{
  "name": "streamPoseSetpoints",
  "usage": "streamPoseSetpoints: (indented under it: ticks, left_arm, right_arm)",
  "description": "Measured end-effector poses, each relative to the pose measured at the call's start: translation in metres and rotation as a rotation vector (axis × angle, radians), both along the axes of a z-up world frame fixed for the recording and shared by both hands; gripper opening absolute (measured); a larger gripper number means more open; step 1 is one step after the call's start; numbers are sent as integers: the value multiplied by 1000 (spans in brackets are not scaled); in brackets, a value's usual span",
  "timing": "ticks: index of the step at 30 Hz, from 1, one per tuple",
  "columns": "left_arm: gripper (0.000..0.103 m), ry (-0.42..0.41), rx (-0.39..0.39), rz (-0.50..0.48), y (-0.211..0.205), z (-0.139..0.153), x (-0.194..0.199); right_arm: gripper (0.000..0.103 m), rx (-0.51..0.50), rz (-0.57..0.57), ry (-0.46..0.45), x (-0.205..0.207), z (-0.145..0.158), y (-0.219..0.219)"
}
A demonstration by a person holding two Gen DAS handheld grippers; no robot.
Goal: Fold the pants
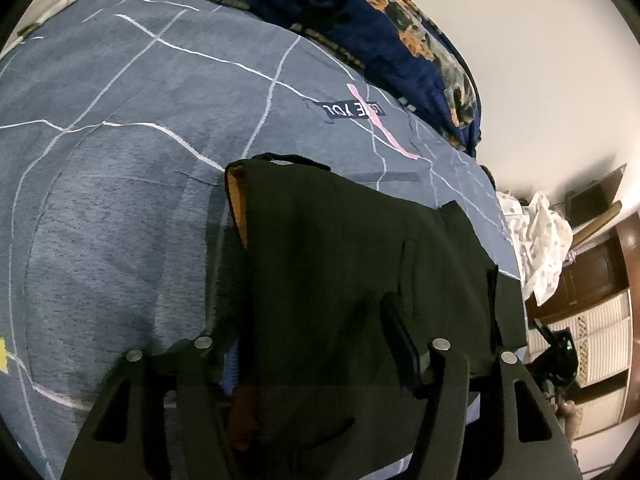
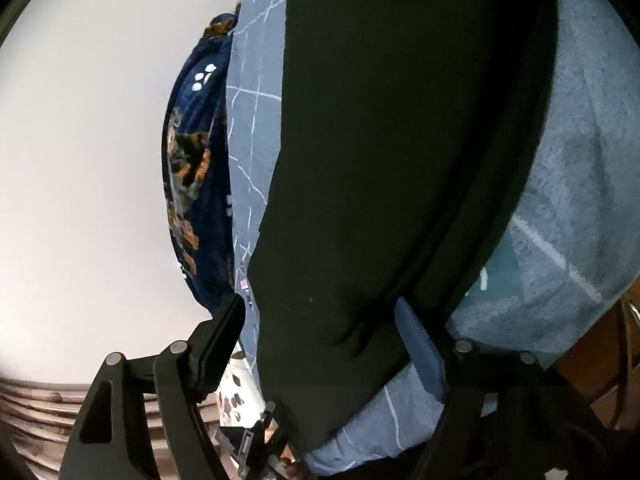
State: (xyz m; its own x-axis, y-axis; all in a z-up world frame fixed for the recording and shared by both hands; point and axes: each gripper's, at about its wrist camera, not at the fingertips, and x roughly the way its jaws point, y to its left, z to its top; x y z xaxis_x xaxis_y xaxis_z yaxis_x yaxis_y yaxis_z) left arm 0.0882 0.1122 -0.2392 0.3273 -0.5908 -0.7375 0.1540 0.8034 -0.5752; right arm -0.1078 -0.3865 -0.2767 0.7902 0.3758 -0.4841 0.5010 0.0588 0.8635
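Black pants (image 1: 340, 248) lie folded on the blue-grey bed cover (image 1: 120, 160), with an orange lining (image 1: 234, 200) showing at the far left corner. My left gripper (image 1: 304, 276) is open over the near end; its left finger runs along the pants' left edge and its right finger (image 1: 400, 328) rests on the cloth. In the right wrist view the pants (image 2: 400, 140) stretch away as a long dark band. My right gripper (image 2: 320, 302) stands open astride their near end, the left finger (image 2: 220, 340) clear of the cloth and the blue right pad (image 2: 420, 348) beside a fold.
A navy blanket with orange print (image 1: 380, 40) is bunched along the bed's far side against a white wall, also seen from the right wrist as the blanket (image 2: 192, 160). A white spotted cloth (image 1: 544, 240) and wooden furniture (image 1: 592, 272) stand past the bed's edge.
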Motion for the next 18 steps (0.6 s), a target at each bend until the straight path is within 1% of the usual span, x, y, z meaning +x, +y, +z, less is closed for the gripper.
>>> streamPoseSetpoints:
  ticks: [1,3,6,7,8,9,10,11,14,18]
  left_arm:
    - [63,-1,1,-1,-1,0,0]
    - [63,-6,8,-4,-2,1,-1]
    - [63,-10,11,-7,-3,1,-1]
    - [63,-8,7,-6,-2,1,-1]
    - [63,-6,3,-4,-3,1,-1]
    - [63,-5,0,-3,-3,1,0]
    - [63,-3,-6,-2,-2,0,0]
    - [63,-2,-8,-1,-1,0,0]
    - [63,-1,-11,-1,-1,0,-1]
    - [63,-2,-3,-1,1,0,-2]
  right_arm:
    - [76,-12,1,3,0,1,1]
    - [72,-29,5,28,2,3,1]
    - [54,-79,44,92,7,7,0]
    - [38,-97,59,113,8,6,0]
    - [16,-102,72,131,9,2,-1]
    - [9,-83,78,143,7,-6,-4]
    - [0,-46,66,133,3,-14,-7]
    - [0,-17,62,115,0,-20,-9]
    - [2,-38,88,99,-3,-15,-11]
    - [1,-35,116,102,-13,-14,-13]
